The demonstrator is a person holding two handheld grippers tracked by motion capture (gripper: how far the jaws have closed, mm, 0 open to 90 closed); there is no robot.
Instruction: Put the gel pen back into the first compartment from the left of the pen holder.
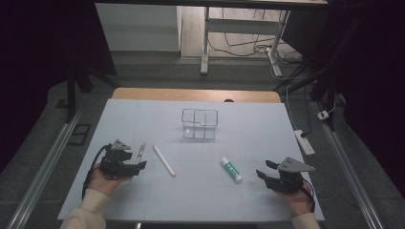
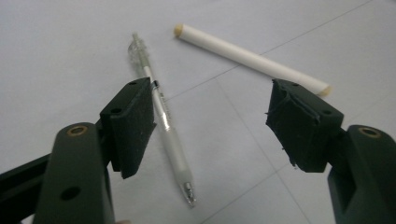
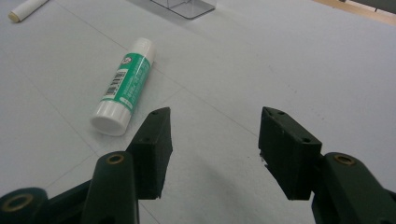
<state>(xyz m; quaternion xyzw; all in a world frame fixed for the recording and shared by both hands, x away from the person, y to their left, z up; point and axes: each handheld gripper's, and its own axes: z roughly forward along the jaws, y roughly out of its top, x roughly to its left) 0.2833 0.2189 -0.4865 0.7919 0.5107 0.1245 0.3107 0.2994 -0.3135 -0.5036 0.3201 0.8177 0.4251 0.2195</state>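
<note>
The left gripper (image 2: 212, 121), jaws apart, hovers over the clear pen (image 2: 161, 109), whose length runs near-to-far; the right gripper (image 3: 215, 140) waits empty, jaws spread.

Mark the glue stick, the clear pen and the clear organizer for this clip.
glue stick (image 3: 125, 86), right gripper view, green label.
clear pen (image 2: 170, 140), left gripper view, mid barrel.
clear organizer (image 1: 183, 125), high view, left wall.
</note>
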